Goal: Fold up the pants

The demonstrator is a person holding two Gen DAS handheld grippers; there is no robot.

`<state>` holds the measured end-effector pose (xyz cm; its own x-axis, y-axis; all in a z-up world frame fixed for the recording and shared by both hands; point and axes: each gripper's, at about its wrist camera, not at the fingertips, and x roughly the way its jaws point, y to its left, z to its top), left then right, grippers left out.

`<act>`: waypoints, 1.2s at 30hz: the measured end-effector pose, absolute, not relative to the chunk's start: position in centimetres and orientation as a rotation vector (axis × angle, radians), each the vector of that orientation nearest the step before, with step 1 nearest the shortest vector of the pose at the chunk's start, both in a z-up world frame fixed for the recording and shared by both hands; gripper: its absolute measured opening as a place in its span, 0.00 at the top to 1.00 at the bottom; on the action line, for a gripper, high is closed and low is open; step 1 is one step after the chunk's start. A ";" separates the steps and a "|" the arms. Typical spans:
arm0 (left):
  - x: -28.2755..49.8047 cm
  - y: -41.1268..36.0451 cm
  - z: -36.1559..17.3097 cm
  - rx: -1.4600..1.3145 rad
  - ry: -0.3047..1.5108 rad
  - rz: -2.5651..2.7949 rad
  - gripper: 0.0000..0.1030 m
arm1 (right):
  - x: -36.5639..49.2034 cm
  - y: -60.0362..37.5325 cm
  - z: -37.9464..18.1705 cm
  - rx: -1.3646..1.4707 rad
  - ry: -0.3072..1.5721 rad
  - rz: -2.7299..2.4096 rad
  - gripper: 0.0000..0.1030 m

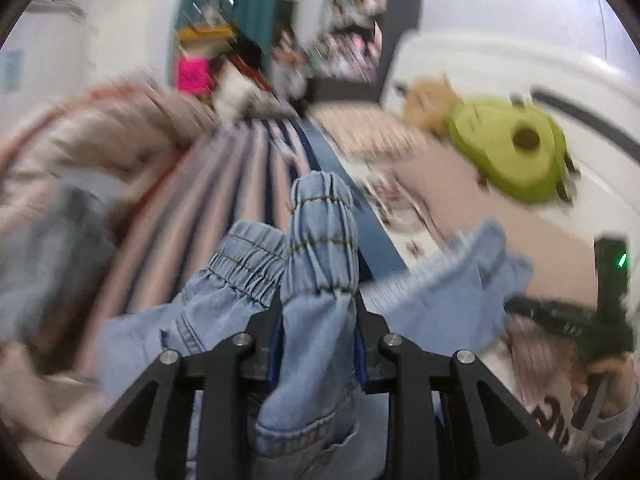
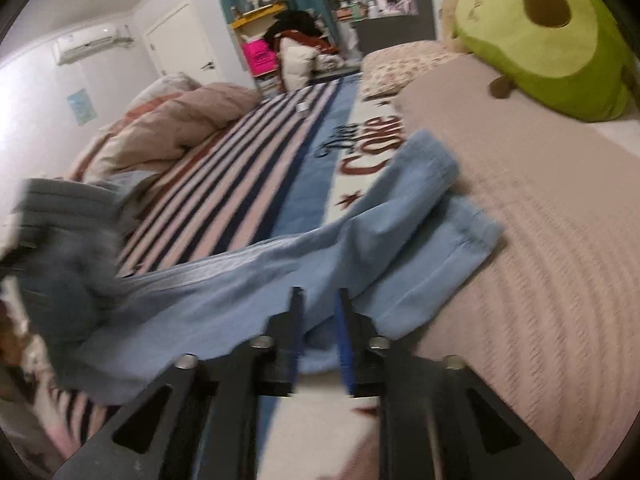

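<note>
Left gripper [image 1: 318, 312] is pinched on the pants [image 1: 320, 248], clamping the gathered elastic waistband, which sticks up between the jaws. Probably holding that end lifted so the fabric can be carried over for the fold. The left view is heavily blurred, so detail is limited.

Right gripper [image 2: 318, 300] has its jaws narrowly parted with a gap between them. It sits at the near edge of the pants [image 2: 360, 232], and I can't tell whether any cloth is actually caught. I read it as not gripping.

The pants lie on the bed, stretched across the striped blanket [image 2: 240, 168] with the leg cuffs reaching onto the pink bedspread [image 2: 540, 240]. The legs lie roughly together, one cuff overlapping the other, so the lengthwise fold looks mostly done. My guess is that the next step is bringing waist to cuffs.

Surroundings:
- Avocado plush [image 2: 552, 40] at the head of the bed, well clear of the cuffs.
- Bunched duvet [image 2: 172, 128] on the far left side, not touching the pants.
- Grey garment [image 2: 64, 232] at the left, close to or overlapping the waist end. It's the likeliest thing to snag or get dragged in.
- Patterned pillow [image 2: 400, 64] far back, out of the way.
</note>
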<state>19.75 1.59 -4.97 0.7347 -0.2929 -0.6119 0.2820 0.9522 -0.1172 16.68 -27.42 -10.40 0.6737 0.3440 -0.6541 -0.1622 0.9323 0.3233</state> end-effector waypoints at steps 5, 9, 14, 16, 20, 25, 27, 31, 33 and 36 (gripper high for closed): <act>20.2 -2.8 -9.2 0.028 0.810 -0.423 0.21 | 16.1 -25.5 -10.7 0.236 0.798 0.370 0.77; 18.0 -2.1 -6.8 0.046 0.709 -0.458 0.08 | 16.2 -24.5 -10.7 0.225 0.794 0.416 0.70; 13.6 2.8 -1.8 0.029 0.570 -0.385 0.01 | 16.7 -22.7 -10.1 0.281 0.778 0.525 0.50; 12.7 4.7 -1.6 0.038 0.585 -0.347 0.01 | 17.2 -21.6 -9.6 0.298 0.761 0.573 0.44; 11.9 8.0 -3.3 0.016 0.637 -0.266 0.01 | 19.4 -17.9 -9.5 0.290 0.768 0.641 0.44; 11.6 9.7 -6.7 -0.058 0.713 -0.285 0.01 | 22.1 -13.6 -12.2 0.223 0.869 0.659 0.67; 11.7 9.6 -7.6 -0.064 0.729 -0.279 0.01 | 21.6 -13.2 -13.1 0.186 0.889 0.643 0.74; 12.3 9.5 -9.5 -0.074 0.784 -0.279 0.01 | 20.0 -14.9 -15.4 0.162 0.936 0.585 0.90; 12.4 9.3 -10.1 -0.064 0.790 -0.272 0.01 | 19.4 -15.7 -16.4 0.194 0.961 0.585 0.90; 12.6 8.8 -10.4 -0.038 0.793 -0.265 0.01 | 19.5 -16.7 -15.6 0.262 0.957 0.592 0.85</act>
